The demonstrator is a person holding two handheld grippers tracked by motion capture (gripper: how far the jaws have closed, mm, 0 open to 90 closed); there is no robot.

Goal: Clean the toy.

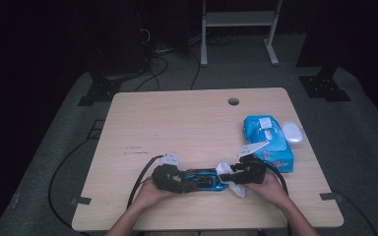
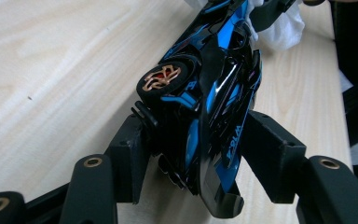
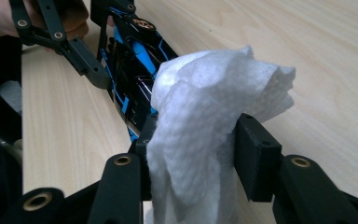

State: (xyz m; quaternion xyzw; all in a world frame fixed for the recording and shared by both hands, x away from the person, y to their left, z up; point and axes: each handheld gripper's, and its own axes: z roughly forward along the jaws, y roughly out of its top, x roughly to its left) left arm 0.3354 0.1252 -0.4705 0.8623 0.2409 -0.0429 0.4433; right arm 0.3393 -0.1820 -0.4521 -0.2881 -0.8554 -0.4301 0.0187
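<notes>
Left gripper (image 2: 193,154) fingers clamped on black-blue toy car (image 2: 205,107), held low over near edge of worktop (image 1: 187,123); right gripper (image 3: 191,154) fingers pinch white wipe (image 3: 205,116) against car's end; wiping looks underway, most bodywork left; contact patch hidden behind wipe; wipe pack (image 1: 268,140) idle at right.

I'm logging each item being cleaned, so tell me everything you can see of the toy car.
The toy car is a glossy black and blue racer, plastic by its look, with black tyres and a bronze spoked wheel hub. It sits near the table's front edge. The left hand-held gripper clamps its body from both sides. At the other end, the right hand-held gripper presses a white wipe against it.
</notes>
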